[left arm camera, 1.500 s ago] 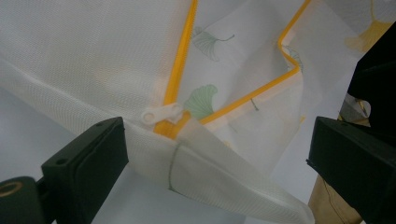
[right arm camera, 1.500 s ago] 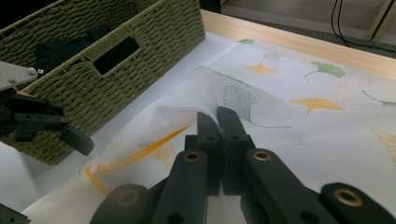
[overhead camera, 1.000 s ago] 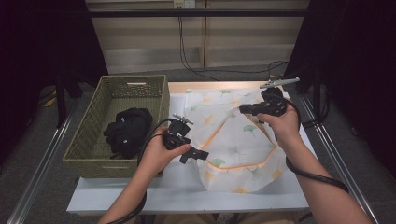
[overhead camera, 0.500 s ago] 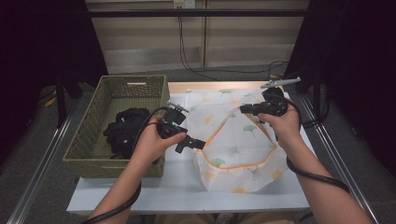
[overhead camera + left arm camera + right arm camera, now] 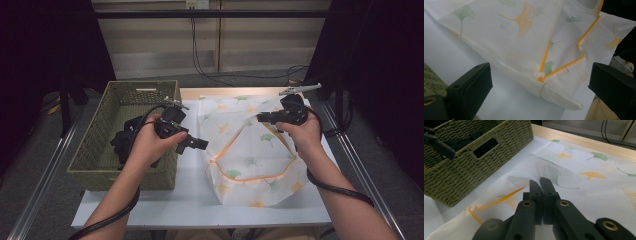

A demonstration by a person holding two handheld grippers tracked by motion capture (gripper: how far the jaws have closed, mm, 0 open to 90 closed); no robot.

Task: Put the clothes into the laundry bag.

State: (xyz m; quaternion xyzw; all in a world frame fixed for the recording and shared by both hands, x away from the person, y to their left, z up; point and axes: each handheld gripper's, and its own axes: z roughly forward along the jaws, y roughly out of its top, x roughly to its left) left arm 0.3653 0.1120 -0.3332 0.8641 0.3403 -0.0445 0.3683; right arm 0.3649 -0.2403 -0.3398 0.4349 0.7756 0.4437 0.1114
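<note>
White tabletop [image 5: 165, 200]: the bag [image 5: 250, 155] lies at its middle, zip running 10 to 4 o'clock. Your right claw [image 5: 261, 118] pinches the bag's flap, raised. Your left claw [image 5: 200, 145], open and empty, has the zip pull [image 5: 538, 75] at 3 o'clock, nearer than your right; the basket [image 5: 95, 160] sits at 9.

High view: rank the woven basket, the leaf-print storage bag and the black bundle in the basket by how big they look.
1. Leaf-print storage bag and woven basket: they look about alike, the bag perhaps slightly larger, and the bag's raised flap makes it unsure.
2. Black bundle: clearly smallest, partly hidden by the left hand.
</note>
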